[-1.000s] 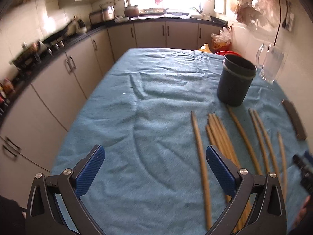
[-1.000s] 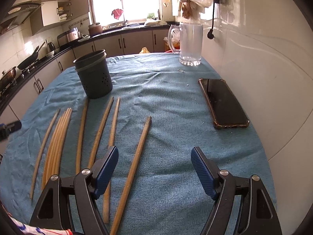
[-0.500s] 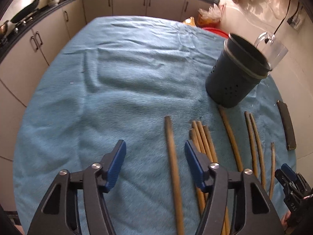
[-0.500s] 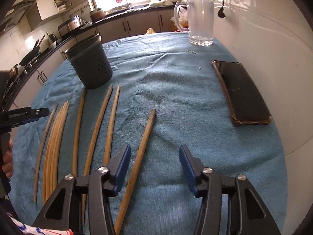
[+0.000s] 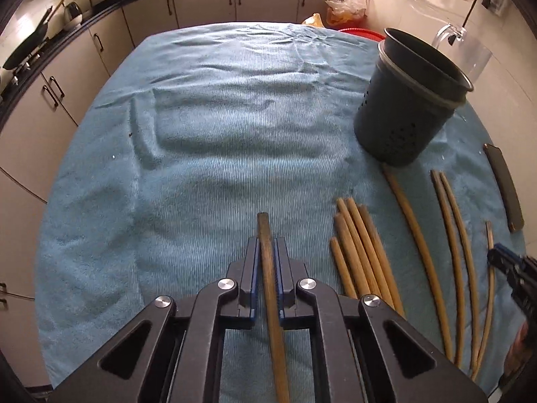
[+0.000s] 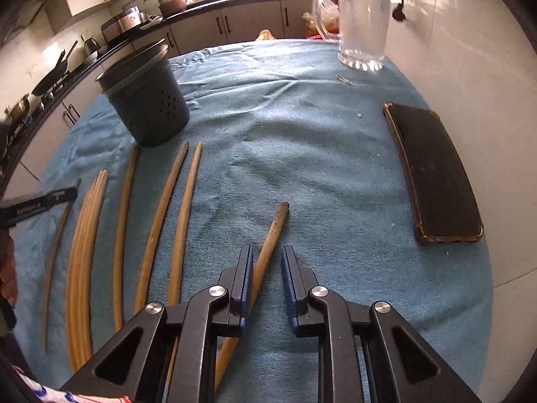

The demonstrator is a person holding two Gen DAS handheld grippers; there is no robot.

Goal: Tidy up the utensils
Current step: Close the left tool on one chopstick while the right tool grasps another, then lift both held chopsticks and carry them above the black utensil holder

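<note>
Left wrist view: left gripper (image 5: 266, 258) clenched on 1 chopstick (image 5: 268, 268) lying on blue towel (image 5: 208, 127).
Right gripper (image 6: 265, 268) closing around another chopstick (image 6: 268, 248), pads not yet pressing. Picking-up step, probably; next, lift and tip into upright dark holder (image 5: 407, 107) beyond. Further: loose chopsticks (image 6: 87, 235), phone (image 6: 433, 171), glass jug (image 6: 362, 23), kitchen cabinets.

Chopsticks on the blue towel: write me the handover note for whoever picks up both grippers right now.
Left gripper: shut on the leftmost chopstick, which lies on the towel.
Right gripper: jaws closing around the rightmost chopstick, not yet pinched on both sides.
Holder: upright at the far end of the row; nothing shows above its rim.
Done: none stowed.
Left: lift these two, drop them in the holder, then the remaining chopsticks.
</note>
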